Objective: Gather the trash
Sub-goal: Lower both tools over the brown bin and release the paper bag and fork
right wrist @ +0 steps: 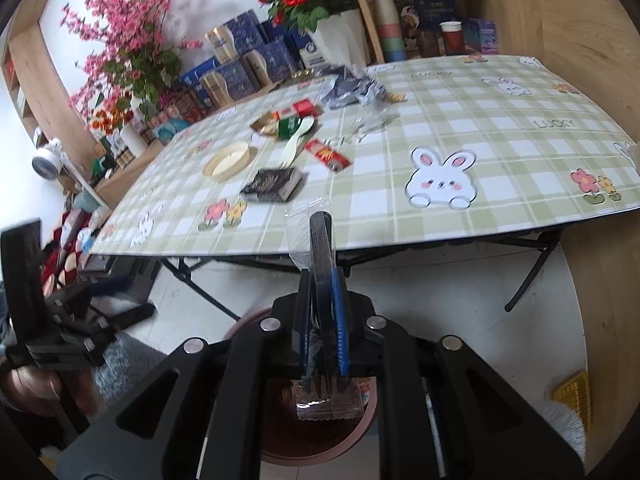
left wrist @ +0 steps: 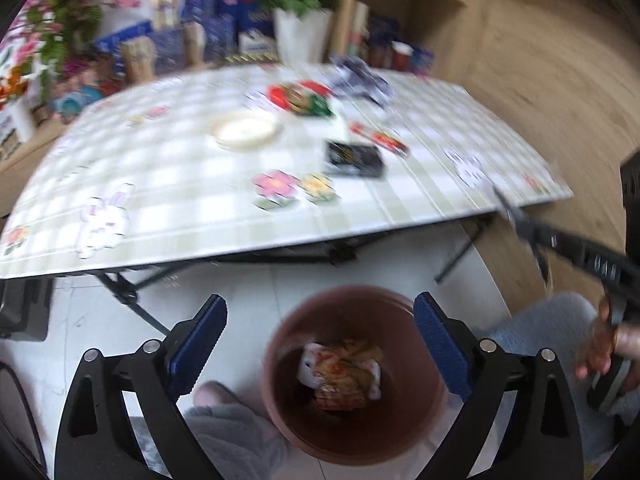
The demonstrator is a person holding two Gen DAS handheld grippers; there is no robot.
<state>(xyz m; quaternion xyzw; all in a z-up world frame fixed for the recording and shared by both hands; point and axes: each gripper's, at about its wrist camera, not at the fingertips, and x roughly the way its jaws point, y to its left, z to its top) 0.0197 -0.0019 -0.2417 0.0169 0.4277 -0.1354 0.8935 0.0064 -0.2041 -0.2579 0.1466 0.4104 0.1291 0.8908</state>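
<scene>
My left gripper (left wrist: 320,300) stands open over a brown round bin (left wrist: 280,392) on the floor, nothing between its blue pads (left wrist: 440,348). A crumpled red and white wrapper (left wrist: 340,376) lies in the bin's bottom. My right gripper (right wrist: 323,276) is shut on a clear plastic packet with a black fork inside (right wrist: 320,240), held above the same bin (right wrist: 360,432). On the checked table (right wrist: 500,152) lie a black packet (right wrist: 274,184), a red wrapper (right wrist: 326,154), a round white lid (right wrist: 226,160), a pale spork (right wrist: 294,142) and crumpled silver foil (right wrist: 352,86).
The table's folding legs (left wrist: 132,296) stand just behind the bin. A person's grey sleeve (left wrist: 540,328) and hand are at the right. Shelves with boxes, cups and flower vases (right wrist: 344,36) line the wall behind the table. A yellow basket (right wrist: 572,396) sits on the floor.
</scene>
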